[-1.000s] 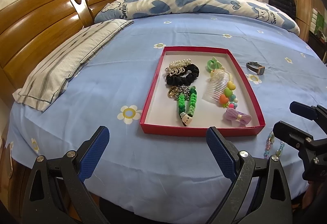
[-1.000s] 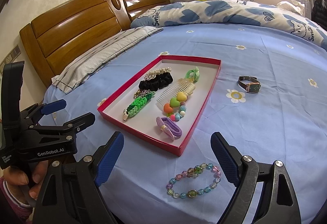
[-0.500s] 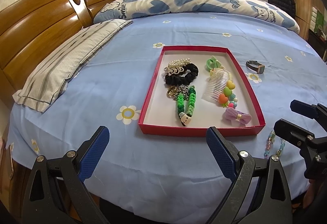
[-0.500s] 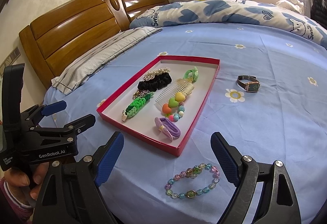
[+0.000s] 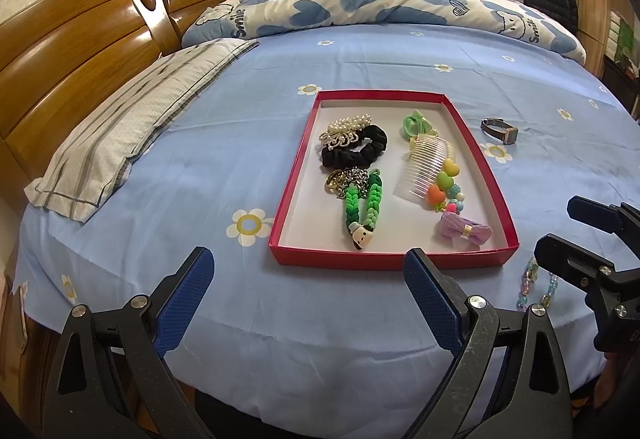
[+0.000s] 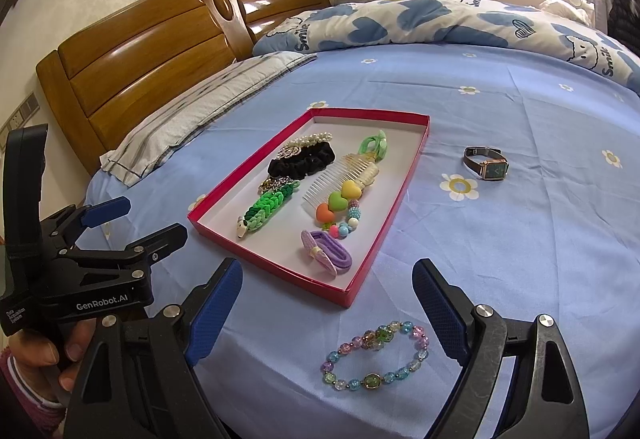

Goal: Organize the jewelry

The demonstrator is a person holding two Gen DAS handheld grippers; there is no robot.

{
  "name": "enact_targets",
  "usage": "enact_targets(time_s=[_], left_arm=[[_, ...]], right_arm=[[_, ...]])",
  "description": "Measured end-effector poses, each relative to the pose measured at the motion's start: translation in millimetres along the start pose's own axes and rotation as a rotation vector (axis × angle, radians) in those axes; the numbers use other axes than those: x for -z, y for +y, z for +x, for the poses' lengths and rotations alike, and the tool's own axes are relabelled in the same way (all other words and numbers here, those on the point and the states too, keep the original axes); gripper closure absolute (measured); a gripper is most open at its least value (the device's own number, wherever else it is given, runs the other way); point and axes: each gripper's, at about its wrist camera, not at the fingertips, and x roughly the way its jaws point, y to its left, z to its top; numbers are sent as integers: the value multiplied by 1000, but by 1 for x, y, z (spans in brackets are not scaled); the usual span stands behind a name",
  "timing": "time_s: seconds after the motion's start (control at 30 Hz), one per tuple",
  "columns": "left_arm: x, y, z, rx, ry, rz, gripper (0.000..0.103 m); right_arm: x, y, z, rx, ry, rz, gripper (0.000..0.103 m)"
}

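Red-rimmed shallow cardboard tray (image 5: 285, 195) lies flat on the blue flower-print bedsheet (image 6: 520, 239). Inside: black fabric scrunchie (image 5: 356, 151), clear plastic comb (image 5: 424, 167), green braided cord with a dog charm (image 6: 268, 209), purple ribbon bow (image 6: 326, 249). Pastel glass-bead bracelet (image 6: 374, 355) lies on the sheet just outside the tray's near corner, between the spread fingers of the right hand-held gripper (image 6: 328, 307), untouched. Rectangular-faced wristwatch (image 6: 486, 163) lies well apart to the right. Left hand-held gripper (image 5: 306, 295) is spread wide, holding nothing, before the tray's near rim.
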Motion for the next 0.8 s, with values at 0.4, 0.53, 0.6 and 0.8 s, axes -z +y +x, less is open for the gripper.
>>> enact_targets(time_s=[0.4, 0.53, 0.6, 0.8], left_arm=[[-4, 0, 3, 5, 8, 0, 7], [-5, -1, 5, 3, 10, 4, 7], [-6, -1, 7, 4, 13, 6, 7], [-8, -2, 10, 0, 19, 9, 7]], right_arm=[[0, -1, 0, -1, 0, 0, 14], [-1, -2, 1, 0, 1, 3, 14], [-2, -3, 2, 1, 3, 6, 14], [-3, -5, 6, -3, 8, 12, 14]])
